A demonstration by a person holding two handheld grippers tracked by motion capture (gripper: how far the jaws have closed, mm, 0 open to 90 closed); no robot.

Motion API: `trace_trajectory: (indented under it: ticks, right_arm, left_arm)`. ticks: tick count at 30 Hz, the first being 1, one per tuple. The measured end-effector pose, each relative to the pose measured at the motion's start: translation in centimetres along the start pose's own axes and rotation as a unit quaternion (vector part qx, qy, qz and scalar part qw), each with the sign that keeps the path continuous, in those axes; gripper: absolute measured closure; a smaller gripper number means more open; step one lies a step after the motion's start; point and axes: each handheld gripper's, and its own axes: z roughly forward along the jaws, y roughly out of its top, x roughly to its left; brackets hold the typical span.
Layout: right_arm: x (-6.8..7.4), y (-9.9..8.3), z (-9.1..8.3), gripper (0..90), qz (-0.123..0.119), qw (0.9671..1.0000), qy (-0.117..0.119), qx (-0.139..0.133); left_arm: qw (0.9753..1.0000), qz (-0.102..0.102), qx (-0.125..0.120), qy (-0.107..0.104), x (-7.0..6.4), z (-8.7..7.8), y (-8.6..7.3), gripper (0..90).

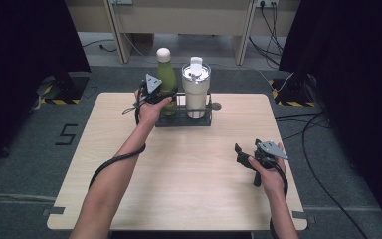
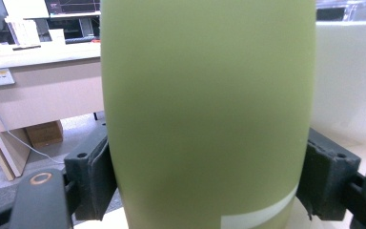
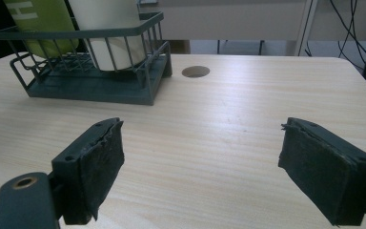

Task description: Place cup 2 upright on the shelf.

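Both forearms bare, no sleeves or gloves. Left gripper [image 1: 162,94]: black body w/ grey three-cornered plate on top, black cable trailing back along the arm. Right gripper [image 1: 240,155]: same build, grey plate w/ small dark screws, black handle, cable looping under the wrist. Jaws are black blocks w/ dark rubbery pads [image 3: 107,160] (edges frayed on the right one), a screw hole near each tip, brass-ringed hole low at left.

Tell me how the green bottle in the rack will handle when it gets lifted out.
The green bottle looks rigid, so it should keep its shape between the left tongs, whose pads sit against both its sides. Its smooth matte wall may slip if the grip is loose. Tall and narrow, it would probably tip easily once clear of the wire rack.
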Motion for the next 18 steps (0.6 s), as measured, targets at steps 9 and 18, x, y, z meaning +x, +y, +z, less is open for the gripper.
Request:
trace_trajectory:
  ticks: [9,18]
  right_arm:
    - [0.01,0.01,0.0,14.7,0.0,1.0,0.001,0.0]
    - [0.01,0.02,0.02,14.7,-0.003,1.0,0.0,-0.001]
  left_arm:
    - [1.0,-0.001,0.006,0.001,-0.02,0.21,-0.36,20.0]
    - [0.9999,-0.003,0.013,0.0,-0.03,0.28,-0.75,20.0]
